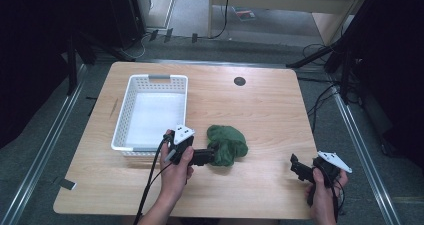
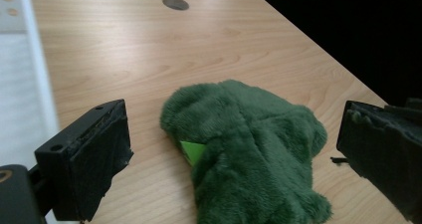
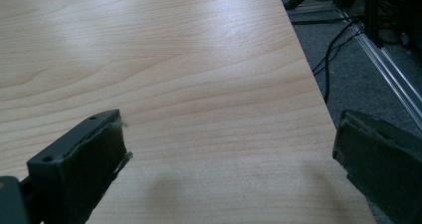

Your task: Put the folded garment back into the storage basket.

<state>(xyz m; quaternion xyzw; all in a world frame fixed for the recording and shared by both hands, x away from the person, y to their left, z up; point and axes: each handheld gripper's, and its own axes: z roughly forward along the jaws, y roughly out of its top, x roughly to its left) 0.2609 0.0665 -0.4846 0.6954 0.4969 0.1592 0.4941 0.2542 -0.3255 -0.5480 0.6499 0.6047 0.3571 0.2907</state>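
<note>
Right of the white basket (image 1: 150, 80), near its front corner, the left hand (image 1: 176, 170) comes in from the table's near edge, forearm angled up, holding the left gripper (image 1: 207, 156) level and pointed away from the basket. Jaws spread wide. Green plush toy (image 1: 227, 144) lies on the wooden table (image 1: 270, 110) just right of the basket; in the left gripper view it sits between the two pads, touching neither, a bright green tag (image 2: 193, 151) showing on its side. Right gripper (image 1: 298, 167) well right of the basket, near the table's front right corner, held by the right hand (image 1: 325, 187); jaws wide, over bare wood.
</note>
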